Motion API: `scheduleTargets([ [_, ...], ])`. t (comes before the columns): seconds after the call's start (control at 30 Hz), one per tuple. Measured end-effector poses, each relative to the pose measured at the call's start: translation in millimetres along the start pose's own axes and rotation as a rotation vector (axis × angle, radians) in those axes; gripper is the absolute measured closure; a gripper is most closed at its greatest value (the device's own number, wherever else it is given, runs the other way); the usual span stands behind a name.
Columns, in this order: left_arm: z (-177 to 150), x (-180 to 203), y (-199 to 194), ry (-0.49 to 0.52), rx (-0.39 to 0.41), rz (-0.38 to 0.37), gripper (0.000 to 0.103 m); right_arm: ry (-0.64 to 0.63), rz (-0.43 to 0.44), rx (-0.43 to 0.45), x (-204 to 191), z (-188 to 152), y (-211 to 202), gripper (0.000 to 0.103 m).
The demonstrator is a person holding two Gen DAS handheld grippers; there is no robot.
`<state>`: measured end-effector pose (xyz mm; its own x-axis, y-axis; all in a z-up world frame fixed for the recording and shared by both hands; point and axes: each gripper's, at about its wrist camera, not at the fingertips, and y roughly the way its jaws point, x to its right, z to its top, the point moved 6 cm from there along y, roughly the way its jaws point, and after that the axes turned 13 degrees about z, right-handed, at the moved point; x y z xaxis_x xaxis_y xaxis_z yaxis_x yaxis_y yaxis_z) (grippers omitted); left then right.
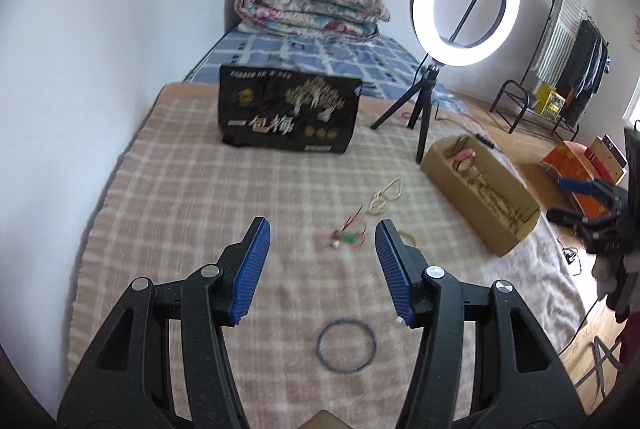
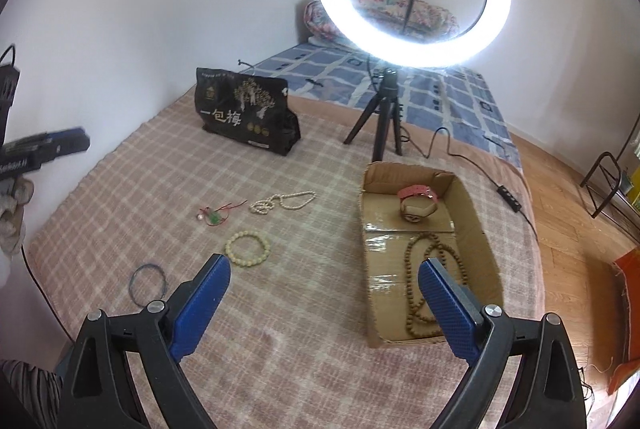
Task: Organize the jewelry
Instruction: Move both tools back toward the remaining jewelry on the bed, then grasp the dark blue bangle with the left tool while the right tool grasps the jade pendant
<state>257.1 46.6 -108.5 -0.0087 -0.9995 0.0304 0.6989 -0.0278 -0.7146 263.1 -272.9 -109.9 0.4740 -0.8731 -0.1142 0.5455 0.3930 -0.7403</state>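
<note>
Currently the left claw (image 1: 322, 241), spread and holding nothing, hangs over the bed (image 1: 180, 169) with the thin blue ring (image 1: 346, 345) flat just beneath its fingers, far nearer than the spread, empty right claw (image 2: 324, 283), which hangs beside the cardboard box (image 2: 478, 213).
</note>
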Motion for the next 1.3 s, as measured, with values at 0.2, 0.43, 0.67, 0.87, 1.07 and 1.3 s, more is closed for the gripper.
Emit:
scheduleTargets([
  [0.2,-42,-16,9,-0.008,-0.065,-0.018,0.047,-0.006,0.064,-0.042,-19,5,32,0.011],
  [0.43,-85,-9,23,0.000,-0.139,-0.068,0.047,-0.052,0.154,-0.100,-46,9,75,0.024],
  [0.67,-115,8,47,0.069,-0.206,-0.096,0.059,-0.110,0.230,-0.174,-68,13,121,0.040],
  [0.87,-123,18,69,0.107,-0.242,-0.101,0.064,-0.156,0.257,-0.230,-80,16,156,0.051],
  [1.07,-137,38,77,0.181,-0.250,-0.115,0.051,-0.179,0.268,-0.268,-85,13,181,0.052],
  [1.3,-141,50,84,0.173,-0.262,-0.150,0.029,-0.187,0.278,-0.297,-85,8,202,0.052],
])
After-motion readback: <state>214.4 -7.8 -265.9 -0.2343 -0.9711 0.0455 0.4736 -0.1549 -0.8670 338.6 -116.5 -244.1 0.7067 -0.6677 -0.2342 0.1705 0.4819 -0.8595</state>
